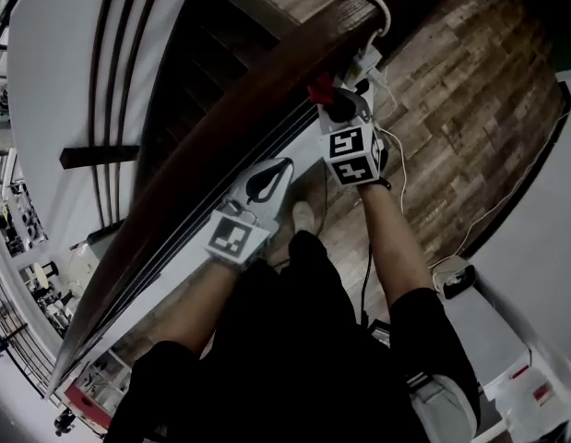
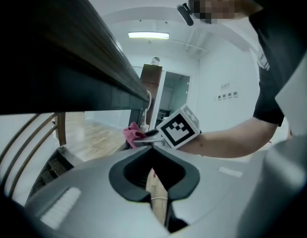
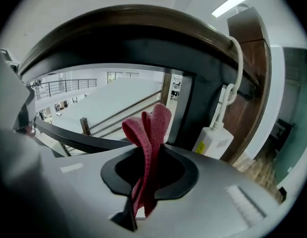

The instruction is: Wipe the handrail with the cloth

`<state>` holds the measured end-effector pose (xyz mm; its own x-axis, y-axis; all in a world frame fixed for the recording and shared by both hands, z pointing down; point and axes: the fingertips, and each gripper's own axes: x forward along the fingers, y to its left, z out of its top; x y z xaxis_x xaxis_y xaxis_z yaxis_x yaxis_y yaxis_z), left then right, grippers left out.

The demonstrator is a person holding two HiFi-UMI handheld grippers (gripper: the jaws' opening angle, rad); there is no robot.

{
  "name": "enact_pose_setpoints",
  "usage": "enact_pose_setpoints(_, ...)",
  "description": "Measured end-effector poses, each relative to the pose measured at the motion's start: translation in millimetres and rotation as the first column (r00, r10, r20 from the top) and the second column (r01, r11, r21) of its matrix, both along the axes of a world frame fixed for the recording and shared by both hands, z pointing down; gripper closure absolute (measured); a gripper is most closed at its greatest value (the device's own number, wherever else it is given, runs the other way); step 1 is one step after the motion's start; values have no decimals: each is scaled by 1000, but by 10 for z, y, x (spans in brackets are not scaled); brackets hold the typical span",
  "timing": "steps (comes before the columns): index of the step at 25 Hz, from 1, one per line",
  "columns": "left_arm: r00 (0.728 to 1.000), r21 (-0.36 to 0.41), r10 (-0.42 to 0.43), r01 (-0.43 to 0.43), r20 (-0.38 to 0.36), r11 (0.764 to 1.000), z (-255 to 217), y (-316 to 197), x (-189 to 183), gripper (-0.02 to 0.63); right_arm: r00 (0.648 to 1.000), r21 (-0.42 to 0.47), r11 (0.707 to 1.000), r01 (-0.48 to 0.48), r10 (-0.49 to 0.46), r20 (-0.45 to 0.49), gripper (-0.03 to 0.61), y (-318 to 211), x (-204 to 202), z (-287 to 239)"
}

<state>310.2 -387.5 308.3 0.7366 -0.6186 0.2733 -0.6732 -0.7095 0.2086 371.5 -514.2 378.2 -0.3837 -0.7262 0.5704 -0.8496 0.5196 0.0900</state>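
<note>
- Handrail (image 1: 257,86): dark wood, runs diagonally across head view.
- Right gripper (image 1: 329,101) just beside handrail, near its far end; jaws clamped on cloth (image 1: 319,90).
- Right gripper view: gripper (image 3: 148,170) pinches red cloth (image 3: 149,133), folded loop standing up past jaw tips, just below handrail (image 3: 143,29) underside; contact with rail not clear.
- Left gripper (image 1: 267,181) lower along handrail, beside it, apart from it; jaws (image 2: 154,175) closed tip to tip, nothing between.
- White box (image 3: 213,143) on white cable (image 3: 237,68) hangs at handrail end.
</note>
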Motion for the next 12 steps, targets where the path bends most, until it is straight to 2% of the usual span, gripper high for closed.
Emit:
enact_pose_setpoints(3, 999, -23, -27, 27, 27, 999, 87, -1, -49, 614, 999, 26, 1000, 3, -2, -46, 526, -138, -61, -9)
enact_pose_setpoints(9, 994, 11, -43, 42, 97, 999, 178, 20, -30, 614, 982, 125, 992, 15, 9, -191, 526, -334, -88, -15)
enact_pose_setpoints(12, 993, 3, -45, 45, 105, 999, 210, 93, -53, 614, 981, 115, 993, 16, 6, -192, 526, -341, -139, 75)
